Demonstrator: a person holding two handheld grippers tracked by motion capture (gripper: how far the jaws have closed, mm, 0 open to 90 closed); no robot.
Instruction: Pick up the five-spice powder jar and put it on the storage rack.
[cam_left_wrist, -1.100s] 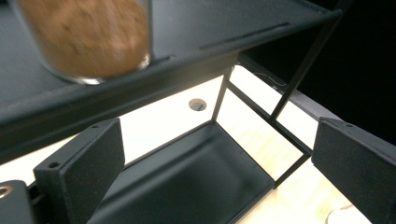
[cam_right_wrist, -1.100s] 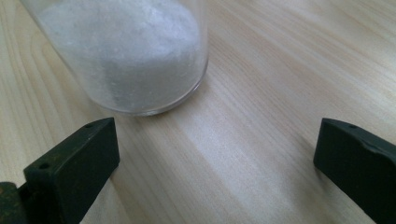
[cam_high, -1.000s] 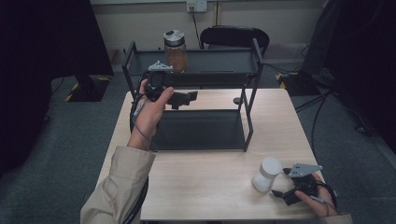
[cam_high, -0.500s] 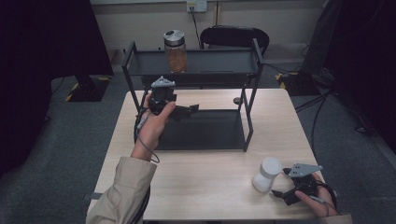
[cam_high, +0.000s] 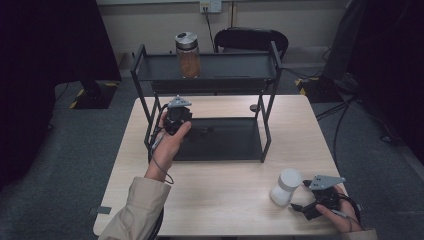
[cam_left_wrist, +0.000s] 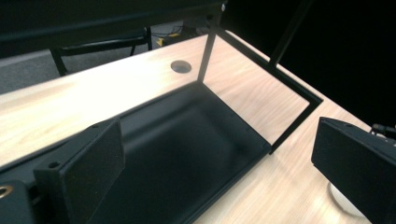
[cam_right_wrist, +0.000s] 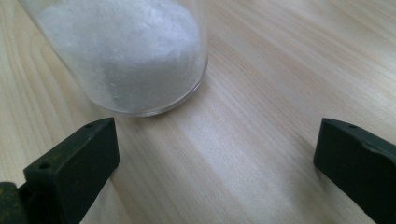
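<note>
From the high view, the left gripper (cam_high: 200, 131) sits over the lower tray of the black two-tier metal rack (cam_high: 210, 75). An amber-filled glass jar (cam_high: 188, 55) stands on the rack's top shelf. The right gripper (cam_high: 300, 207) is well in front of the rack, just beside a white-filled clear jar (cam_high: 285, 186).

Left gripper view: jaws wide apart, holding nothing, rack tray (cam_left_wrist: 187, 154) between them.

Right gripper view: jaws spread wide, empty, white jar (cam_right_wrist: 126, 51) just ahead on the light wooden table (cam_right_wrist: 261, 93).

Grey carpet floor (cam_high: 60, 165), pale wall (cam_high: 150, 25) with a socket (cam_high: 210, 6), black chair (cam_high: 250, 40) behind the wooden table (cam_high: 225, 200)

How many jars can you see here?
2. One jar with brown stuff stands on the top shelf of the black rack. One jar with white powder stands on the table, just ahead of the open right tool. None looks hidden.
</note>
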